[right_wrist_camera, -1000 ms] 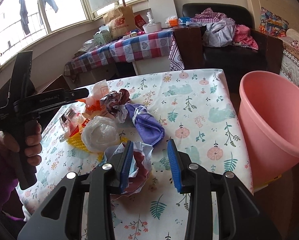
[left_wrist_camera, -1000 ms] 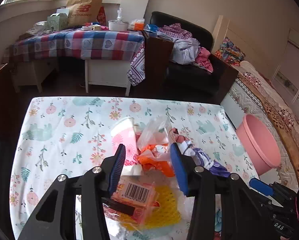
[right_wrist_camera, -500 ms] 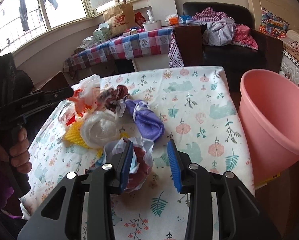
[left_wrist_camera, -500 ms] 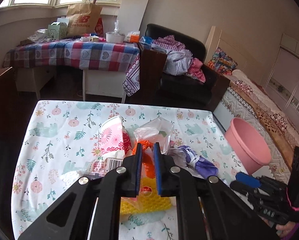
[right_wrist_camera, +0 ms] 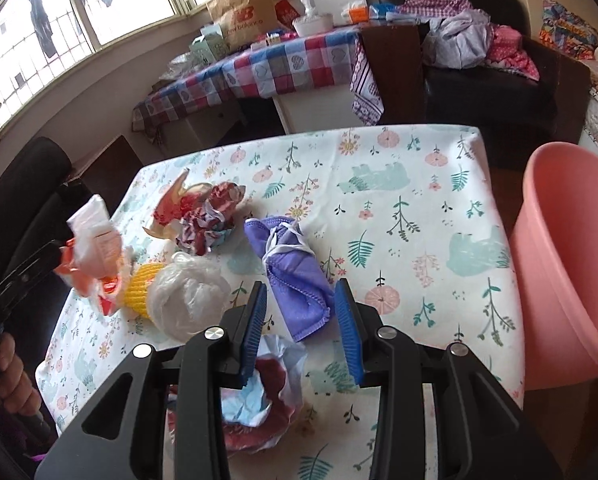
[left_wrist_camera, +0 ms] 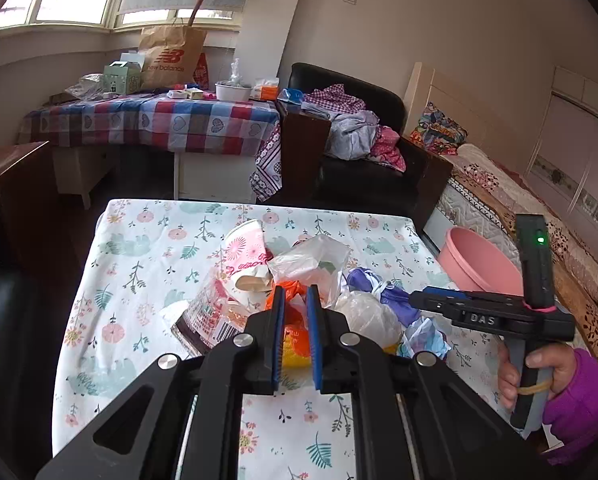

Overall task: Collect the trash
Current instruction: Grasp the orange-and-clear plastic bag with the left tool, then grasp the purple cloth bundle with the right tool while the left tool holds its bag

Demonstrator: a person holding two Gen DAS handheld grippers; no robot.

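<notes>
A heap of trash lies on the floral table (left_wrist_camera: 139, 280). My left gripper (left_wrist_camera: 296, 304) is shut on an orange and clear plastic bag (left_wrist_camera: 299, 276) and holds it lifted above the table; it also shows in the right wrist view (right_wrist_camera: 93, 252). My right gripper (right_wrist_camera: 301, 312) is open above a crumpled red and blue wrapper (right_wrist_camera: 263, 392), with a folded purple cloth (right_wrist_camera: 295, 276) just ahead of its fingers. A white plastic ball (right_wrist_camera: 187, 292), a yellow foam net (right_wrist_camera: 139, 284) and a pink paper cup (left_wrist_camera: 243, 248) lie in the heap.
A pink bucket (right_wrist_camera: 571, 256) stands off the table's right edge; it also shows in the left wrist view (left_wrist_camera: 475, 264). A black chair (right_wrist_camera: 23, 184) is at the table's left. A checked table (left_wrist_camera: 151, 120) and a sofa with clothes (left_wrist_camera: 359, 136) stand behind.
My left gripper closed on the orange and clear bag in the heap and lifted it up and back. My right gripper stayed open and rose slightly above the wrapper.
</notes>
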